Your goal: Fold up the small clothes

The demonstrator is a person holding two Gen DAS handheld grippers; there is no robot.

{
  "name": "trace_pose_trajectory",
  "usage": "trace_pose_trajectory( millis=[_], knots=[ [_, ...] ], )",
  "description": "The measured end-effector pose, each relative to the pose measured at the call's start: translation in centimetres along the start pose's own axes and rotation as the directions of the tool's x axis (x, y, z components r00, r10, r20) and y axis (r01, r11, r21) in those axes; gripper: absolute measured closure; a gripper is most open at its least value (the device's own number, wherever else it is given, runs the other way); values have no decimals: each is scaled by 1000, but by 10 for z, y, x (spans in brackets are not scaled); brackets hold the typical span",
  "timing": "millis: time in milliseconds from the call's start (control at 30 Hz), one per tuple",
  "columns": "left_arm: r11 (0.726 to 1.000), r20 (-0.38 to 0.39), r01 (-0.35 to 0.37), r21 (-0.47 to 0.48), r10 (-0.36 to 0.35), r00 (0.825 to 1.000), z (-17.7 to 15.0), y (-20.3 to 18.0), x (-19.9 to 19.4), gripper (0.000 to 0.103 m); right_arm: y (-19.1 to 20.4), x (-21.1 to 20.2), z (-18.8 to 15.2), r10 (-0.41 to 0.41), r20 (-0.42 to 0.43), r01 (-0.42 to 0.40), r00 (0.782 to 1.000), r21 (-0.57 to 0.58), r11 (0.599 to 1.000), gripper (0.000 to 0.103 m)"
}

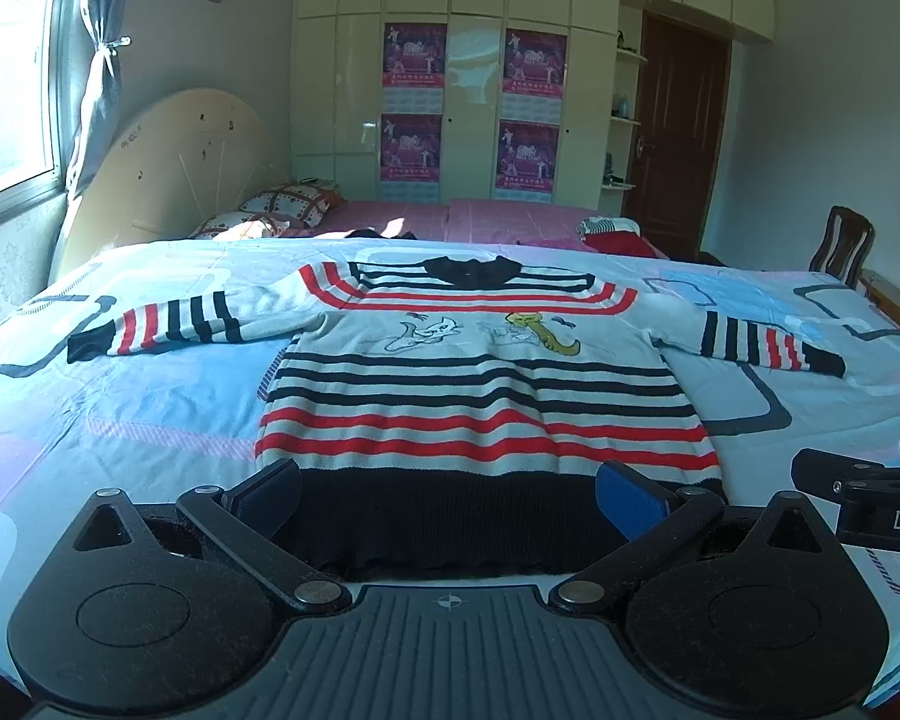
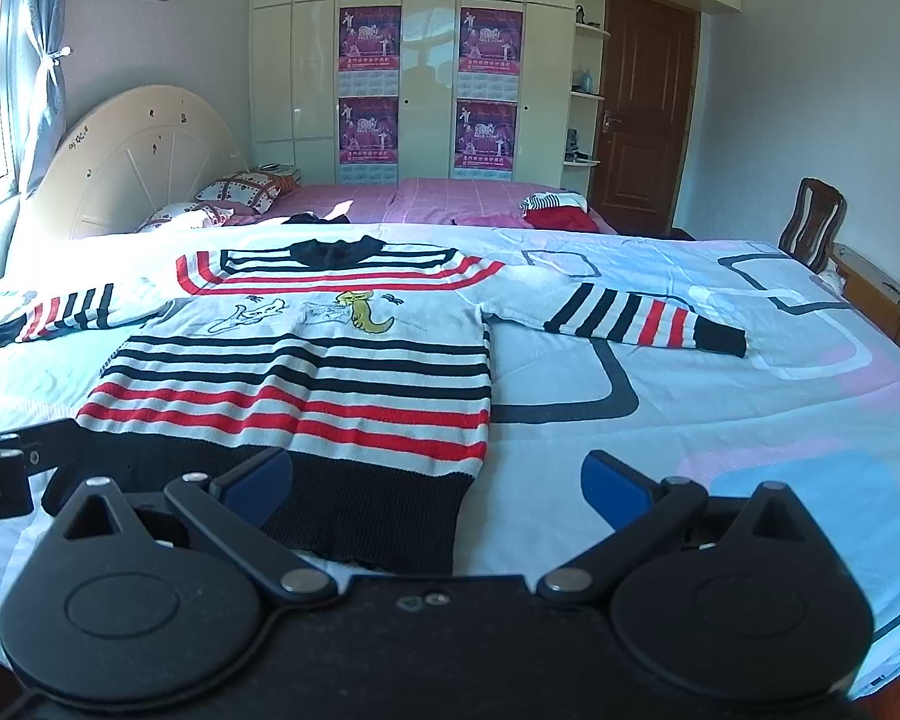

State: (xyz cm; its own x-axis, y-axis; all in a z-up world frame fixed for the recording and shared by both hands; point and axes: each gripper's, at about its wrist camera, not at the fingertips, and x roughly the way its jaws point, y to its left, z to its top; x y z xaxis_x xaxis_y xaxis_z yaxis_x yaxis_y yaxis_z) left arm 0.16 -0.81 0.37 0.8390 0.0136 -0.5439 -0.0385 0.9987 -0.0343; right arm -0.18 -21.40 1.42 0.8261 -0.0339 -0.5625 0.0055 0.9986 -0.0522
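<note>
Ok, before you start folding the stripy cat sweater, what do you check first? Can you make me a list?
1. Sweater lies flat, front up: ok.
2. Both sleeves spread out sideways, left sleeve, right sleeve: ok.
3. Left gripper open, over the black hem: ok.
4. Right gripper open, near the hem's right corner: ok.
5. Nothing lying on the sweater: ok.
6. Wrinkles underneath: cannot tell.

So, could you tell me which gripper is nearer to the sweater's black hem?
Left. The left gripper sits open, centred over the black hem; the right gripper straddles the hem's right corner, mostly over the bedsheet.
</note>
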Motion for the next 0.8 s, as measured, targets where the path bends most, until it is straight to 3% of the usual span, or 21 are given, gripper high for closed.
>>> trace_pose_trajectory(
  millis=[800],
  knots=[
    [1000,-3,-5,2,5,1000,-1,-1,3,0,0,4,1,1,-2,-1,1000,0,1000,0]
  ],
)
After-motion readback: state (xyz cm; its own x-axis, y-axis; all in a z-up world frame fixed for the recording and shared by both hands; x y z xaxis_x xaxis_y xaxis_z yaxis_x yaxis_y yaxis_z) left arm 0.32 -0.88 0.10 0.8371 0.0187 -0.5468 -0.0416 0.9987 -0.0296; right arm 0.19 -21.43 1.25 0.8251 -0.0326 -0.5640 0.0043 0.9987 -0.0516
